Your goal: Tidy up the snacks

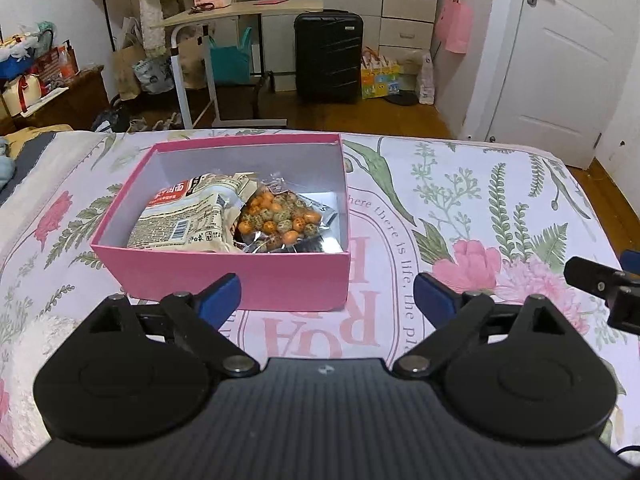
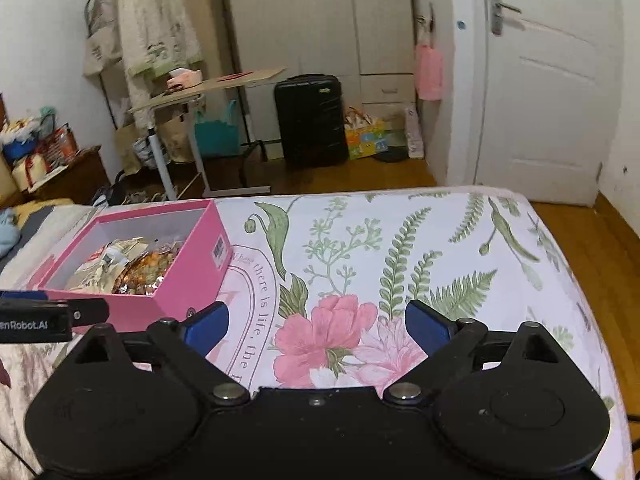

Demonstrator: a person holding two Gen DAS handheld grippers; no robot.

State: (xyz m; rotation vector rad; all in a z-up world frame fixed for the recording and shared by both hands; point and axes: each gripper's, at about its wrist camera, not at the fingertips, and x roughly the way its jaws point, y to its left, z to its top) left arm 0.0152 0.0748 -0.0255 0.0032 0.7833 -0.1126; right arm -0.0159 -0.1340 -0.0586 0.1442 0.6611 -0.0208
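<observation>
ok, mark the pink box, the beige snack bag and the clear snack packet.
pink box (image 1: pixel 224 280), left wrist view, near outer wall.
beige snack bag (image 1: pixel 180 224), left wrist view, printed back.
clear snack packet (image 1: pixel 276 220), left wrist view, its window.

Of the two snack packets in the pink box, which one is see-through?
The clear plastic packet of orange and speckled round snacks, on the right in the pink cardboard box; the beige printed packet beside it is opaque.

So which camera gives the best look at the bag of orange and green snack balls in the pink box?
The left wrist view: the snack-ball bag faces it, individual balls clear inside the pink box. The right wrist view shows it sideways, blurred, partly hidden by the box wall.
</observation>
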